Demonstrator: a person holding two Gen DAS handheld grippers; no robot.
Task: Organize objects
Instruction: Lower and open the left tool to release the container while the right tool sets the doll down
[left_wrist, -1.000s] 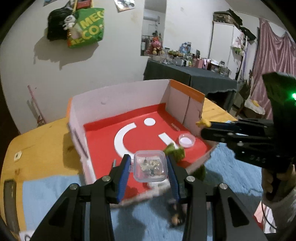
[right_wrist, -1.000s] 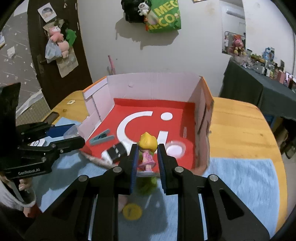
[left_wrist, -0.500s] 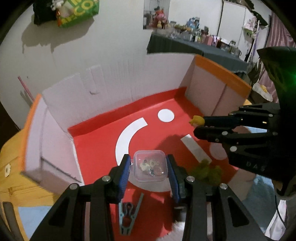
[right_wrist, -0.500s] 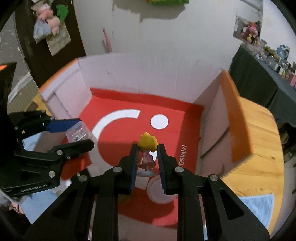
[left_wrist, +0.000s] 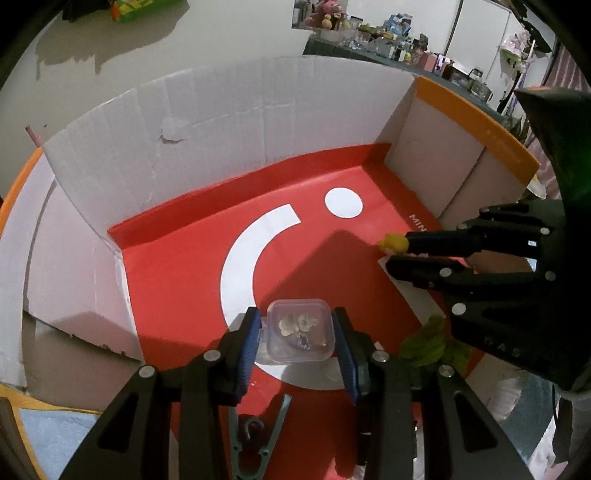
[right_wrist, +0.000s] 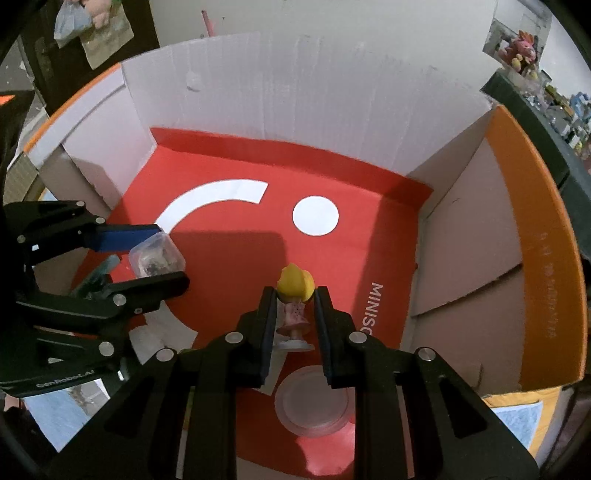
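Now that both have dropped into the box (left_wrist: 229, 122), left fingers (left_wrist: 251, 339) pinch the container (left_wrist: 301, 330), right fingers (right_wrist: 267, 317) the figurine (right_wrist: 294, 295).

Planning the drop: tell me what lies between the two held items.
Only bare red box floor, in shadow, separates the clear case from the figurine, in the right wrist view.

A big open cardboard box (right_wrist: 332, 110) has white walls, orange edges and a red floor with white shapes. On the red floor lie a round clear lid (right_wrist: 313, 402), a grey-green clip (left_wrist: 258, 439) and a small green thing (left_wrist: 432, 345). The box sits on a wooden table (right_wrist: 517, 400). A light blue cloth (right_wrist: 524, 419) lies on the table beside the box.
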